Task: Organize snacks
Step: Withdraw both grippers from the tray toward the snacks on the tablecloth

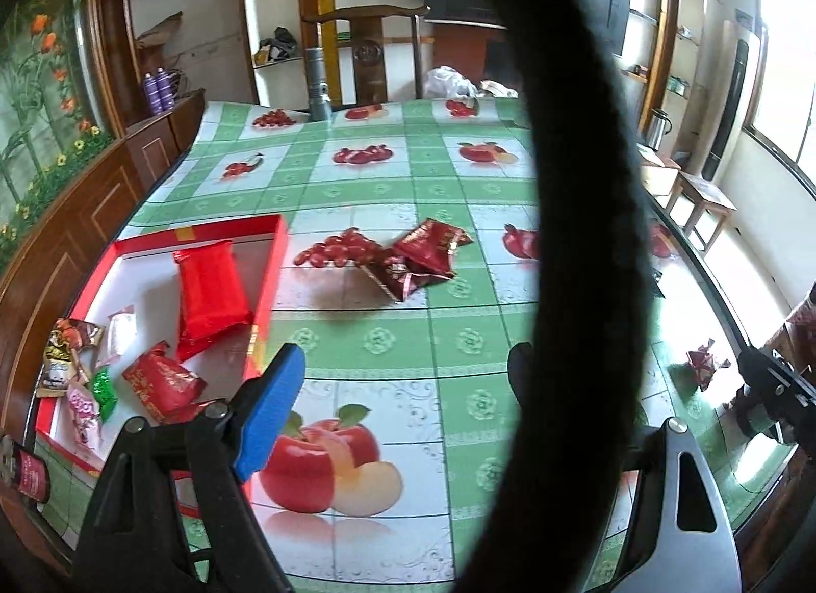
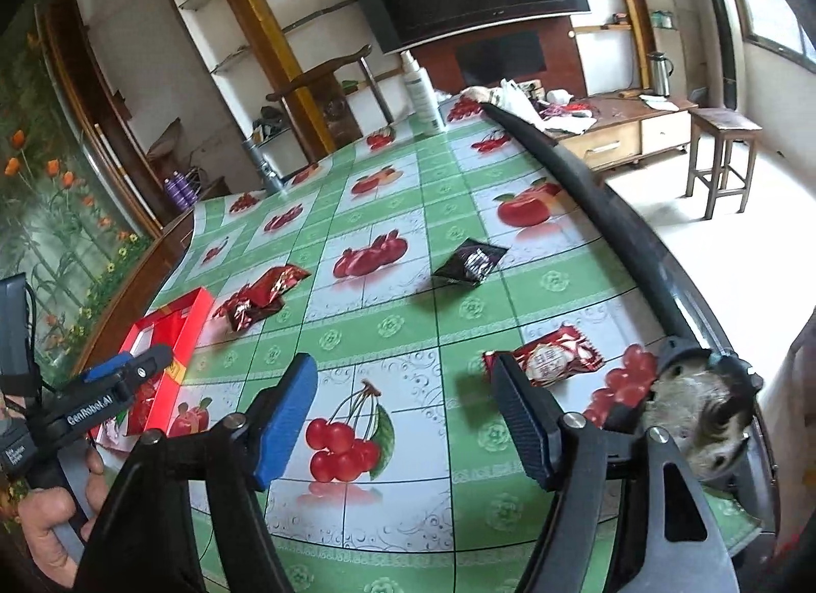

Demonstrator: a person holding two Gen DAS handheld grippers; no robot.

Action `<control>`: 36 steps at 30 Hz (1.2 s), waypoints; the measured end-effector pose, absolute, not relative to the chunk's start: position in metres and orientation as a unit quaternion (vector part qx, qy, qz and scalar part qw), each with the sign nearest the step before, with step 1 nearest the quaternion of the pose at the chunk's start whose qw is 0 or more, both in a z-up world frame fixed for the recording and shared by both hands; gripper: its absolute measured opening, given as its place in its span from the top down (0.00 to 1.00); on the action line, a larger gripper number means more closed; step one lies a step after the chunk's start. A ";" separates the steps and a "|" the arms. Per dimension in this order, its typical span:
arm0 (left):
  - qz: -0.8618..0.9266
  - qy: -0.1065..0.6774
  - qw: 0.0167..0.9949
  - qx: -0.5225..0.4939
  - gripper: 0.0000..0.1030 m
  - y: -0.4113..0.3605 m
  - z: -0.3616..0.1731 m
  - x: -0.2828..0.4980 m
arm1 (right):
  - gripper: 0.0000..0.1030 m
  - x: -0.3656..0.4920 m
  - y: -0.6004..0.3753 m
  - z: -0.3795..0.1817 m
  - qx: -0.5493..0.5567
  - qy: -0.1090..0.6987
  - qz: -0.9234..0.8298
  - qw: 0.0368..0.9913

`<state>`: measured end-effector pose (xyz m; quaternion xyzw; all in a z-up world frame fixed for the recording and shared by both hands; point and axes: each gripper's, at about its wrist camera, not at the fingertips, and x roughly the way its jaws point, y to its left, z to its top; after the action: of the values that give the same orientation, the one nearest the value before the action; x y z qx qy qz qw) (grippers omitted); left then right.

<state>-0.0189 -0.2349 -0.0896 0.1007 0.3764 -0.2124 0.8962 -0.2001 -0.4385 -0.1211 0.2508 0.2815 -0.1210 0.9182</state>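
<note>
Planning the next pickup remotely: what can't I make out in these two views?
- Left wrist view: a thick dark strap hides the table's right-centre and most of the left gripper's right finger.
- Same view: the red box's near corner sits behind the blue finger pad.
- Right wrist view: most of the box is hidden by its wall and the left gripper.
- Print on the black packet is too small.

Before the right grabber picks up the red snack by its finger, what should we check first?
1. Right gripper open: ok, wide gap between the jaws.
2. Right gripper empty: ok.
3. Red wrapped snack with white label between the fingers: not ok, it lies just beyond the black finger's tip.
4. Shallow red cardboard box has free space: ok, bare white floor shows.
5. Left gripper out of the way: ok, beside the box.
6. Black foil packet clear of the path: ok, farther back.
</note>
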 end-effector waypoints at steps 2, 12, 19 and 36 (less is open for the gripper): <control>-0.215 0.379 0.894 0.103 0.20 -0.239 -0.092 -0.018 | 0.29 -0.202 -0.437 -0.116 0.247 0.277 -0.124 0.920; -0.226 0.375 0.893 0.103 0.20 -0.246 -0.084 -0.017 | 0.23 -0.209 -0.431 -0.099 0.226 0.267 -0.135 0.927; -0.225 0.374 0.893 0.109 0.20 -0.246 -0.085 -0.014 | 0.23 -0.212 -0.430 -0.096 0.221 0.265 -0.142 0.928; -0.196 0.416 0.881 0.110 0.20 -0.217 -0.108 0.023 | 0.23 -0.185 -0.441 -0.123 0.250 0.300 -0.134 0.911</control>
<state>0.0234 -0.2167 -0.1078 0.1103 0.4157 -0.1958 0.8813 -0.1855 -0.4412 -0.1234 0.2502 0.3001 -0.1341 0.9107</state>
